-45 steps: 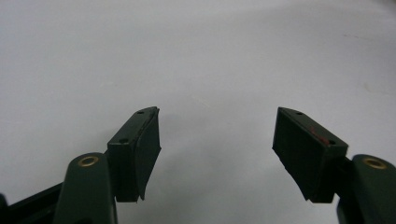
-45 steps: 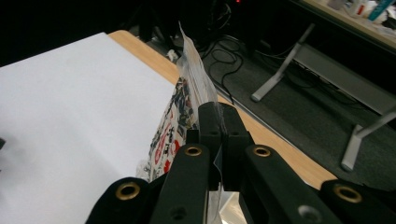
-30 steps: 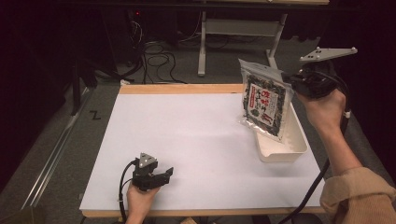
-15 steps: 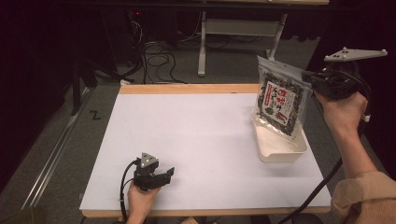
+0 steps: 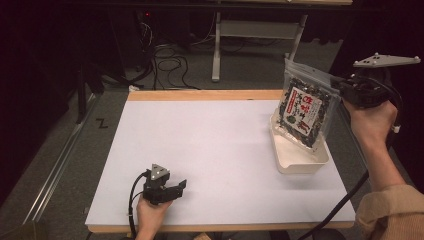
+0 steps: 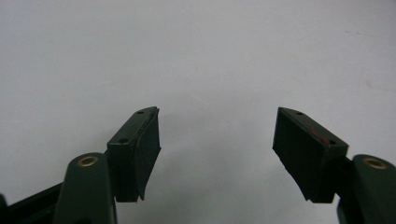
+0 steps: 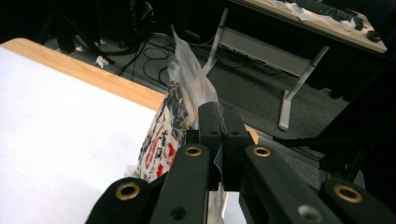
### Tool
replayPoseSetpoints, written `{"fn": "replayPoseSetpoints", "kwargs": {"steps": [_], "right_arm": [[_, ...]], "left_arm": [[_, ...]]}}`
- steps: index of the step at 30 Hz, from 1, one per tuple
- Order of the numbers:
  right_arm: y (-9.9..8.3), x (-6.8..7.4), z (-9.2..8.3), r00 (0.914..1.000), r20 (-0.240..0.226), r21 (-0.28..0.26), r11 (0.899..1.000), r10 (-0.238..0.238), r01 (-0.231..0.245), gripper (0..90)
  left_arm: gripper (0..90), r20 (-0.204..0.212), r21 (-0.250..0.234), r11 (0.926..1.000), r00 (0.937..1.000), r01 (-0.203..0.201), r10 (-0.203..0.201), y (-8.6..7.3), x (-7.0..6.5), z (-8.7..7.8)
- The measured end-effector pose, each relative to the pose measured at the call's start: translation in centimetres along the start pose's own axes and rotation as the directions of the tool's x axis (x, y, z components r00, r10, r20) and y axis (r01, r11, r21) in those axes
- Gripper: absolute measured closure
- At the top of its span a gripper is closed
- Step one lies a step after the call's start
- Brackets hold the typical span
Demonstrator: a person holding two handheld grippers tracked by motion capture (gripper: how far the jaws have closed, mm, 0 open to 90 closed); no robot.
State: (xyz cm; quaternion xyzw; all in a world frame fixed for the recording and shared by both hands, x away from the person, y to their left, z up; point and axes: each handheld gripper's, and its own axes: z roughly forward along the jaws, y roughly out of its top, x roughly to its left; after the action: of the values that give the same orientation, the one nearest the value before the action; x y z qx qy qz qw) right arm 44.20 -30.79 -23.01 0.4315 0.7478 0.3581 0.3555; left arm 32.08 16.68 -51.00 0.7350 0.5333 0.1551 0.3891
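From the high view: one snack bag [image 5: 304, 107] hanging off the bench above the one white tray [image 5: 299, 152] at the right edge, pinched by the right gripper [image 5: 345, 90], with the left gripper [image 5: 175, 188] low near the front edge and broad bare bench [image 5: 210, 135] between; red and white label print too small to read. Left gripper view: jaws spread wide over bare bench. Right gripper view: jaws clamped tight on the bag's edge.

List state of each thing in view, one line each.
Left gripper: open, holding nothing, low over the white table top.
Right gripper: shut on the snack bag's edge.
Snack bag: sealed, lifted, hanging tilted, lower end inside the tray.
White tray: upright on the table, otherwise empty.
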Motion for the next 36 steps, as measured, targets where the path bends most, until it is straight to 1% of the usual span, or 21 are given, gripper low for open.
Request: {"fn": "replayPoseSetpoints", "kwargs": {"steps": [4,5,8,9,12,16,17,19,24,28,30,33,34,36], "right_arm": [[0.2,0.0,-0.6,1.0,0.003,-0.031,1.0,0.007,-0.007,90.0],[0.2,0.0,-0.7,1.0,0.004,-0.033,0.999,0.0,0.0,90.0],[0.1,-0.1,-0.9,0.9999,0.012,-0.037,0.999,-0.003,0.004,90.0],[0.1,-0.1,-0.9,0.9999,0.014,-0.033,0.999,0.004,-0.004,90.0],[-0.2,-0.2,-0.7,0.9995,0.032,-0.011,1.0,-0.008,0.008,90.0],[-0.5,-0.3,-0.2,0.9995,0.03,-0.002,1.0,-0.009,0.009,90.0],[-0.6,-0.1,0.0,0.9995,0.032,0.01,1.0,-0.006,0.005,90.0],[-0.7,0.3,0.5,0.9989,0.036,0.023,0.999,-0.03,0.029,90.0],[-1.0,1.0,1.3,0.9991,0.025,0.042,0.999,-0.035,0.034,90.0],[-1.1,1.0,1.6,0.999,0.022,0.059,0.998,-0.039,0.038,90.0],[-1.1,1.0,1.7,0.9992,0.018,0.066,0.997,-0.034,0.033,90.0],[-1.2,1.0,1.9,0.9995,0.013,0.067,0.997,-0.029,0.028,90.0],[-1.4,1.0,2.1,0.9992,0.013,0.067,0.997,-0.038,0.037,90.0],[-1.8,1.0,2.5,0.9995,0.005,0.079,0.996,-0.032,0.032,90.0]], "left_arm": [[32.3,0.0,0.005,1.0,1.0,-0.007,0.007,0.0,-0.1,0.1],[32.3,0.002,0.009,0.9999,0.9999,-0.011,0.011,0.0,-0.1,0.2],[32.3,0.002,0.004,1.0,1.0,-0.006,0.006,0.0,-0.1,0.1],[32.3,-0.001,0.004,1.0,1.0,-0.005,0.005,0.0,-0.1,0.1],[32.3,-0.001,0.009,0.9999,1.0,-0.01,0.01,0.0,-0.1,0.2],[32.3,0.0,0.011,0.9999,0.9999,-0.013,0.013,0.0,-0.2,0.2],[32.3,-0.001,0.008,0.9999,1.0,-0.01,0.01,0.0,-0.2,0.2],[32.3,0.001,0.003,1.0,1.0,-0.006,0.006,0.0,-0.1,0.1],[32.3,0.001,0.005,0.9999,1.0,-0.009,0.009,0.0,-0.2,0.1],[32.3,0.001,0.004,1.0,1.0,-0.003,0.003,0.0,0.0,0.1],[32.3,0.003,0.005,1.0,1.0,-0.004,0.004,0.0,-0.1,0.1],[32.3,0.004,0.007,0.9999,0.9999,-0.012,0.012,0.1,-0.2,0.2],[32.3,0.003,0.004,0.9999,1.0,-0.009,0.009,0.0,-0.2,0.2],[32.3,0.003,0.004,1.0,1.0,-0.004,0.004,0.0,-0.1,0.1]]}}
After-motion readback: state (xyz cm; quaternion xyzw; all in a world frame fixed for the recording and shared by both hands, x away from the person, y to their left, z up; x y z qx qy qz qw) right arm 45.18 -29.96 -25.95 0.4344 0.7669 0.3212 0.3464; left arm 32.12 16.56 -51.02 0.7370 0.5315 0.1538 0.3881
